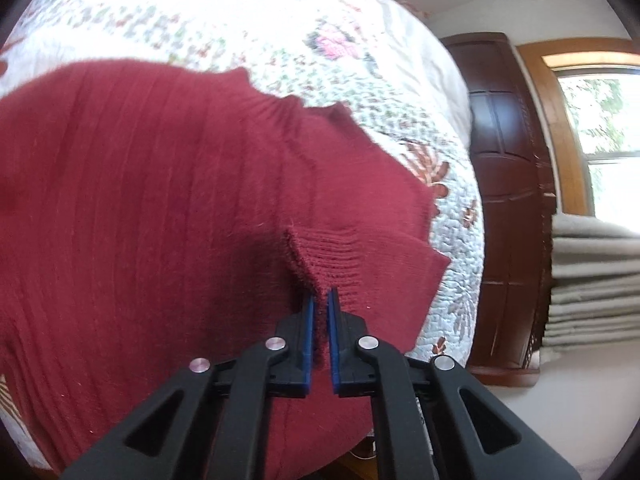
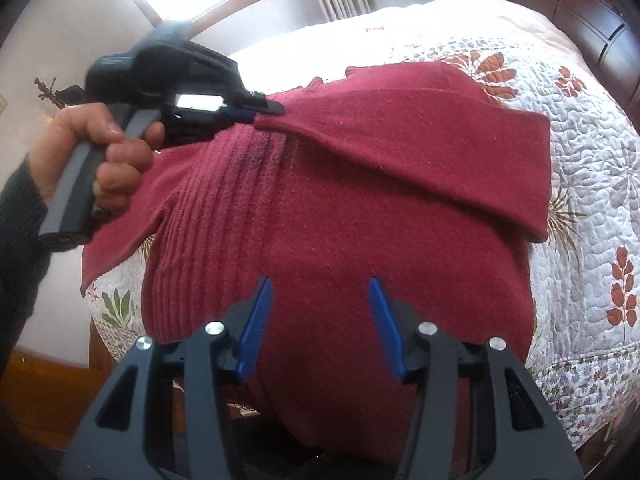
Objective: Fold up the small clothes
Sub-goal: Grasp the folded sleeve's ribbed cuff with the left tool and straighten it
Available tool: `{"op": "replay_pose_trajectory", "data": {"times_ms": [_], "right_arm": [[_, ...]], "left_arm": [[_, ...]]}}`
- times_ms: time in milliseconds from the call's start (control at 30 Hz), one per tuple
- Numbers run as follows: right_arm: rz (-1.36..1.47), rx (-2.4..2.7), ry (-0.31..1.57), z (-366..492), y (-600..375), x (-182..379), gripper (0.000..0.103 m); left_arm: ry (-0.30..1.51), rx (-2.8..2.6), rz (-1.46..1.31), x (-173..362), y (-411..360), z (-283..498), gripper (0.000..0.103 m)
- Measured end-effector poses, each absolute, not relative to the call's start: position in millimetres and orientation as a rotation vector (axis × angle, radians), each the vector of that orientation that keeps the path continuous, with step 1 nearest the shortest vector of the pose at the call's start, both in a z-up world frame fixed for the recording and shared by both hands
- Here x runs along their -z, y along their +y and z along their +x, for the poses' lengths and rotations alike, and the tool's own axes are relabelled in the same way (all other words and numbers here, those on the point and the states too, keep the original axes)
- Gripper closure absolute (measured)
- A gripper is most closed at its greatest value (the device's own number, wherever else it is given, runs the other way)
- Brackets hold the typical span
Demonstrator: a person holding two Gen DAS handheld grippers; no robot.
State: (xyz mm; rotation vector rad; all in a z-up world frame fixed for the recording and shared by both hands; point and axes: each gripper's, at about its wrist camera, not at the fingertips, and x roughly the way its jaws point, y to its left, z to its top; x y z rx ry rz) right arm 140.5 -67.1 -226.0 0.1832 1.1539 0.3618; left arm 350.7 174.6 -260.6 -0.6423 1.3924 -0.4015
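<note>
Left wrist view has the left gripper (image 1: 321,300) with its fingers (image 1: 307,332) pinching the ribbed cuff (image 1: 330,258) of a dark red sweater (image 1: 120,200), which lies spread on the quilted bed (image 1: 240,28). Only a thin edge of knit sits between the pads, so a sideways tug could likely pull the cuff free, or drag the whole garment and rumple the fold already laid.

Right wrist view shows what the left cannot: the right gripper (image 2: 320,292) hovers over the sweater's body with fingers spread wide and holding nothing, a hand (image 2: 92,156) grips the other tool's handle, and the sleeve (image 2: 420,160) lies folded across the chest. Only the left wrist view shows the cuff between the pads.
</note>
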Motion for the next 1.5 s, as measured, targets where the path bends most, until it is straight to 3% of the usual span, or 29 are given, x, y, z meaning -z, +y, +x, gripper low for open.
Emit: {"op": "replay_pose_trajectory", "data": {"times_ms": [233, 433, 667, 1067, 1400, 1500], "right_arm": [[0.17, -0.359, 1.141, 141.3, -66.5, 220.8, 0.053], [0.176, -0.356, 1.145, 140.3, -66.3, 221.0, 0.053], [0.146, -0.383, 1.162, 141.0, -56.1, 222.7, 0.053], [0.124, -0.377, 1.158, 144.5, -57.5, 219.1, 0.053], [0.116, -0.378, 1.175, 143.9, -59.3, 223.2, 0.053], [0.106, -0.382, 1.17, 145.2, -59.9, 221.0, 0.051]], "left_arm": [[1.317, 0.452, -0.662, 235.3, 197.5, 345.3, 0.097], [1.214, 0.402, -0.686, 213.4, 269.6, 331.1, 0.097], [1.225, 0.297, -0.779, 247.7, 336.3, 322.0, 0.097], [1.197, 0.301, -0.852, 259.1, 342.8, 312.5, 0.097], [1.272, 0.237, -0.878, 308.7, 343.8, 314.6, 0.097], [1.27, 0.2, -0.879, 310.1, 346.9, 312.5, 0.091]]}}
